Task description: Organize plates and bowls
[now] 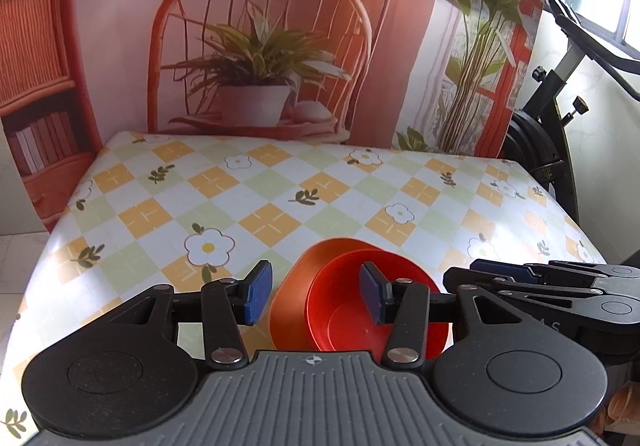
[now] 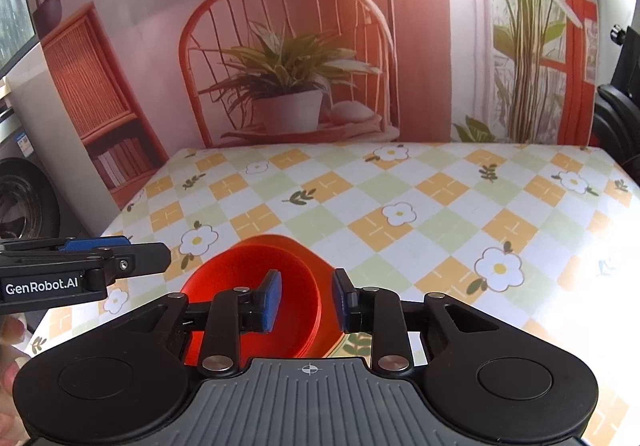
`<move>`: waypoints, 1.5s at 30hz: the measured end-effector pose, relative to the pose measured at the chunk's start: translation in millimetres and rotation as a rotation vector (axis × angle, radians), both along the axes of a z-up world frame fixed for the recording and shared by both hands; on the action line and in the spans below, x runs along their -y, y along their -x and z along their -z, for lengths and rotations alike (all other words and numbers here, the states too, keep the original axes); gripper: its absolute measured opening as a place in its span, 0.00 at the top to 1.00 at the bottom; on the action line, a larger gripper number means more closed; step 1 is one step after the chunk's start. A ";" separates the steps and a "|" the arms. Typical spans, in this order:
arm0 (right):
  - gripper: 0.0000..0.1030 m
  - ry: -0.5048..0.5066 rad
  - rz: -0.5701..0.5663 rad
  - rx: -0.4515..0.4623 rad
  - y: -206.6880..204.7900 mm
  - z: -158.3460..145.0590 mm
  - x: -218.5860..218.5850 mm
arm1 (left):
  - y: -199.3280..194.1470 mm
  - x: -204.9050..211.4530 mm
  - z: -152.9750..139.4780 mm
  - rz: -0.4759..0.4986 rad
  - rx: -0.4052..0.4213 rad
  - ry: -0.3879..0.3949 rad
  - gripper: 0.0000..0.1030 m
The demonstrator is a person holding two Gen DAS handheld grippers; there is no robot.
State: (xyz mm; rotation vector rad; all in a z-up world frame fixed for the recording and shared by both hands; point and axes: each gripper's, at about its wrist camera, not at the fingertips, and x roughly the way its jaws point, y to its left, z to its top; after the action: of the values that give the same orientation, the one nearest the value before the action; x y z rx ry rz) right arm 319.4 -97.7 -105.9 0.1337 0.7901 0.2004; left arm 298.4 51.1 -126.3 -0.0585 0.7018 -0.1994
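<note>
1. Two nested dishes: a red bowl [image 1: 360, 310] sits inside an orange bowl [image 1: 296, 286], both on the table [image 1: 240, 206] near its front edge. The red one leans off-centre within the orange one, so the orange rim shows on the far and left sides.
2. Left gripper [image 1: 316, 294]: jaws spread wide, gripping nothing. Relative to the red bowl, one blue pad [image 1: 256, 292] stands out to the left, beyond the orange rim; the other pad overlaps the red bowl's hollow in this view. Whether that pad touches the bowl cannot be told.
3. Right gripper [image 2: 306, 300]: jaws partly spread. One blue pad [image 2: 272, 300] appears over the red bowl's [image 2: 256, 286] interior; the other stands out to the right, over the orange bowl's [image 2: 324, 286] wall. Contact with either wall cannot be told.
4. Pose: both grippers are held low and roughly level, pointing across the table toward the printed backdrop [image 2: 280, 66]. They flank the red bowl, each seen side-on from the other's camera.
5. Table covering: checked cloth in yellow, green and white with daisies.
6. Person: fingertips visible at the left edge of the right wrist view, below the left gripper.
</note>
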 end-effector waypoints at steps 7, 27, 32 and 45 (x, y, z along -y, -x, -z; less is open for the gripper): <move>0.56 0.006 0.027 0.110 29.7 -55.4 24.4 | 41.6 8.9 -57.2 -0.031 0.136 -0.051 0.38; 0.00 0.015 0.103 0.396 131.4 -191.3 74.2 | 166.1 38.6 -177.5 -0.099 0.471 -0.115 0.09; 0.00 0.039 0.105 0.433 147.1 -205.9 72.8 | 179.7 42.1 -184.6 -0.112 0.498 -0.105 0.09; 0.00 0.035 0.101 0.453 160.7 -214.3 67.7 | 183.1 41.6 -190.0 -0.117 0.504 -0.093 0.09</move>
State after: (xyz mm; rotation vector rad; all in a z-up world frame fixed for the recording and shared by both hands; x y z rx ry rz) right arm 158.7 -165.4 108.5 0.0901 0.3349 0.1146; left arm 115.2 9.5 63.7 0.0393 0.2031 -0.0629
